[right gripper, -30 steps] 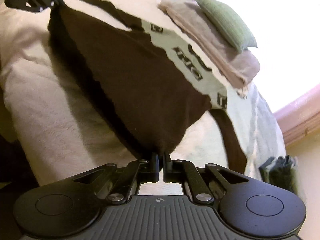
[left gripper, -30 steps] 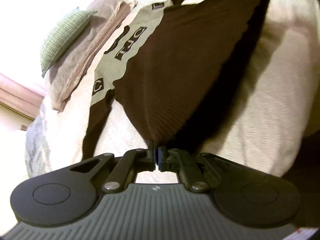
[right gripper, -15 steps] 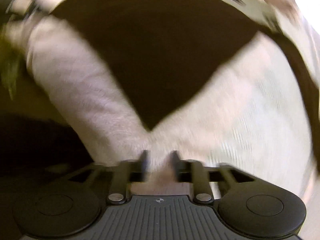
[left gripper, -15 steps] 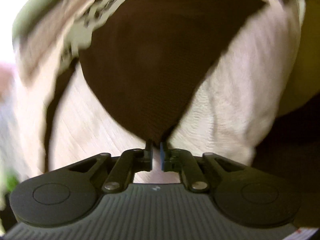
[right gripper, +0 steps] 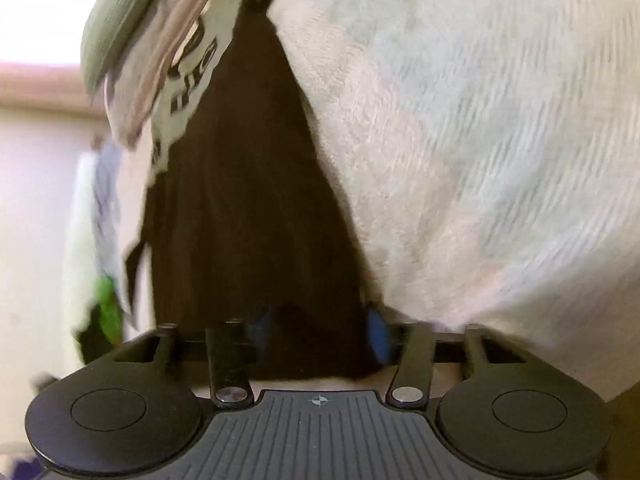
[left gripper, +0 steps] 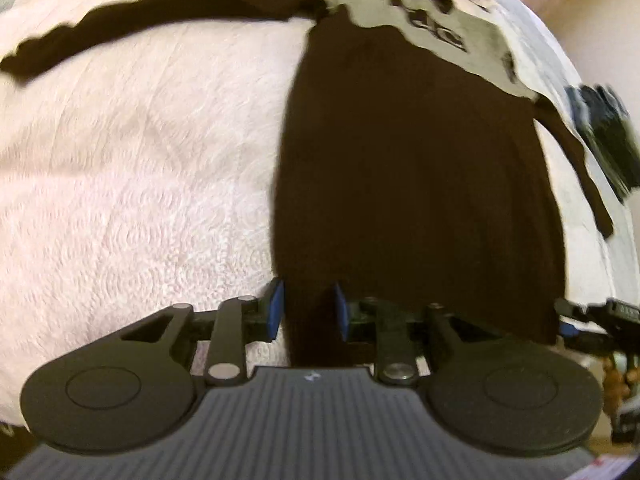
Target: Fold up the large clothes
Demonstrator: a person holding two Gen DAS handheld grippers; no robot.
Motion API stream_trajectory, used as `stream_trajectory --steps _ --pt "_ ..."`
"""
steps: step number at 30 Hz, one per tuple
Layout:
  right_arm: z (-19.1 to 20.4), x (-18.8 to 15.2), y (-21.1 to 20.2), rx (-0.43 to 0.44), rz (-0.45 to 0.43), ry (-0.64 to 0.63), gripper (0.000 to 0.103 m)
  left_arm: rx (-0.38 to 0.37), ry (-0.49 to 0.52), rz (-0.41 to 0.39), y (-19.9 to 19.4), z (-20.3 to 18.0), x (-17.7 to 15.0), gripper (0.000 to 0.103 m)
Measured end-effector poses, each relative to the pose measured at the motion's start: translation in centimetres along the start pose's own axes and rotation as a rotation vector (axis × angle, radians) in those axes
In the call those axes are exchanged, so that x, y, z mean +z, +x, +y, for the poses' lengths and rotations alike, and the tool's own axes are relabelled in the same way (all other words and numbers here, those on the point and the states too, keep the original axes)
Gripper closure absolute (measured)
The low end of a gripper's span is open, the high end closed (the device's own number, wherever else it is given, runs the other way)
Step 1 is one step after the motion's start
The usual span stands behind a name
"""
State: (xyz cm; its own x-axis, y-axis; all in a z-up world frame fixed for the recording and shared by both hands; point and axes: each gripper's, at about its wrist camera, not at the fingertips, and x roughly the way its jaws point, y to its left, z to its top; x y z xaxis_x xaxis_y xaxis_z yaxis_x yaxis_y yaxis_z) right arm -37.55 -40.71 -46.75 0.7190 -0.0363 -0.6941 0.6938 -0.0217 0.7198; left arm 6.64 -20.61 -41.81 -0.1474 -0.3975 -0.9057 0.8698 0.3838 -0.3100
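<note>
A dark brown sweater (left gripper: 416, 168) with a grey-green chest panel and black letters lies spread on the cream bedspread (left gripper: 140, 184). One sleeve (left gripper: 120, 28) stretches out to the left and the other (left gripper: 580, 160) trails down on the right. My left gripper (left gripper: 308, 310) is open at the hem's left corner, with brown cloth running between its blue pads (left gripper: 276, 308). My right gripper (right gripper: 319, 336) is open too, blurred, with the sweater (right gripper: 240, 200) lying between its fingers. The right gripper (left gripper: 600, 316) also shows at the hem's right corner in the left wrist view.
A green pillow (right gripper: 116, 20) and a folded beige blanket (right gripper: 160, 60) lie beyond the sweater's collar end. A dark folded item (left gripper: 604, 136) sits near the bed's right edge. Pale and green cloths (right gripper: 96, 220) hang off to the side.
Both grippers were shut on the hem corners with the cloth lifted. They have now opened, the sweater lies flat, and both views have swung sharply.
</note>
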Motion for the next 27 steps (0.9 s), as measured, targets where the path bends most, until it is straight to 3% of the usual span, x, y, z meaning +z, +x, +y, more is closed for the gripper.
stream_trajectory --steps 1,5,9,11,12,13,14,17,21,23,27 --pt "0.9 0.0 -0.5 -0.023 -0.001 -0.041 0.101 0.001 -0.023 -0.01 -0.2 0.2 -0.1 0.101" --pt "2.3 1.0 -4.4 -0.088 -0.042 -0.161 0.101 -0.061 -0.065 -0.091 -3.0 0.5 -1.5 0.101" --pt "1.0 0.6 -1.8 -0.245 0.021 -0.112 0.101 0.067 0.019 -0.024 -0.2 -0.1 -3.3 0.098" --pt "2.2 0.3 -0.4 -0.31 0.072 -0.152 0.092 0.071 0.039 -0.01 0.1 -0.3 -2.9 0.096" --pt "2.9 0.1 -0.5 -0.318 0.074 -0.189 0.078 0.052 0.058 -0.004 -0.5 -0.2 -2.4 0.087" --pt "3.4 0.0 -0.7 -0.333 0.073 -0.217 0.058 0.046 0.081 -0.01 -1.3 0.0 -2.1 0.081" --pt "3.9 0.1 -1.1 -0.353 0.066 -0.231 0.051 0.062 0.117 -0.022 -2.2 0.5 -1.8 0.075" --pt "4.6 1.3 -2.6 -0.4 0.006 -0.209 0.05 0.163 0.199 -0.071 -4.7 3.3 -0.6 0.07" --pt "5.7 3.9 -2.3 -0.451 -0.102 -0.138 0.049 0.381 0.247 -0.141 -5.1 9.3 3.6 0.067" --pt "6.6 4.9 -1.5 -0.449 -0.133 -0.125 0.049 0.385 0.116 -0.168 -4.6 13.0 6.9 0.064" --pt "9.0 5.4 1.6 -0.472 -0.129 -0.208 0.049 0.278 -0.304 -0.232 -4.0 21.5 12.3 0.03"
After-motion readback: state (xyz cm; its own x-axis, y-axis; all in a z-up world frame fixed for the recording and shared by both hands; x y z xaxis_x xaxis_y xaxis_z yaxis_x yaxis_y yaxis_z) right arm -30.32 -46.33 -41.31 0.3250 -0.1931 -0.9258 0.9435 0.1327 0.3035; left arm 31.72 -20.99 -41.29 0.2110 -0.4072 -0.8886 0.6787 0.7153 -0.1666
